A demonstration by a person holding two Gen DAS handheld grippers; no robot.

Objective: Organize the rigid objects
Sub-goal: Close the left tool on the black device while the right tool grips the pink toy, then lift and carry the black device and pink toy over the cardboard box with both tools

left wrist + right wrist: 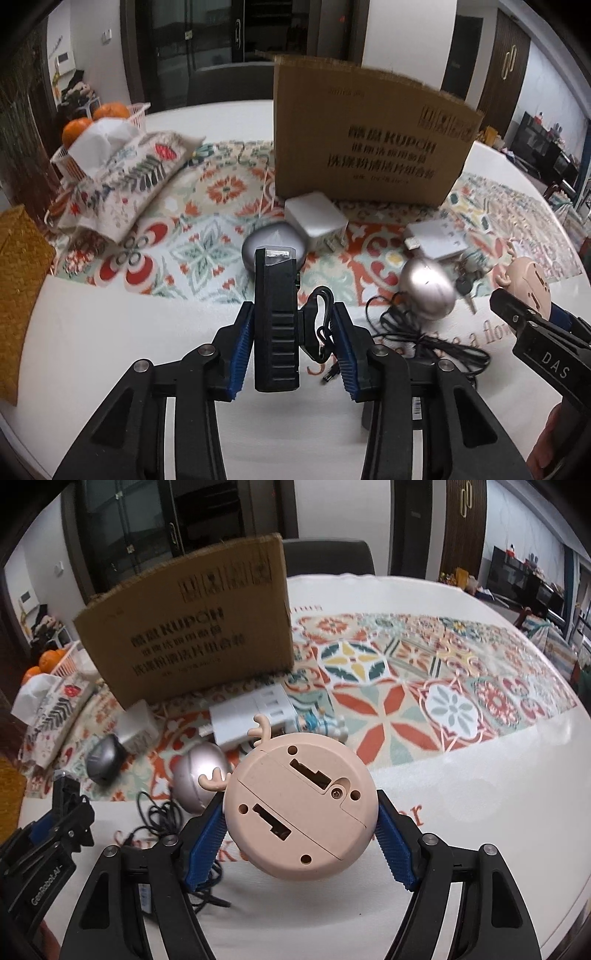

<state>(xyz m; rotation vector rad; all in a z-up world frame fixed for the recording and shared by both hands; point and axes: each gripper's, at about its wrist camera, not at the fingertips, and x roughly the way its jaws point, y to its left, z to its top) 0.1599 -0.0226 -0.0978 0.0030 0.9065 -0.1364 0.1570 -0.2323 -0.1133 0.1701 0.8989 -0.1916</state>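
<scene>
left gripper (293, 347) clamps black device (276, 317); right gripper (301, 843) clamps pink antlered gadget (301, 806). risk: round gadget slips; carton (192, 638) at 11 o'clock.

Cardboard box (192, 635) blocks far side; bare table (461, 812) right free.

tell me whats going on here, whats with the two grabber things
A person is tidying small items on a table, with a handheld gripper in each hand. The left gripper is shut on a black flashlight-like device. The right gripper is clamped on a round pink gadget with antlers. A cardboard box stands behind; a white charger, a silver mouse and a black cable lie on the table.
</scene>
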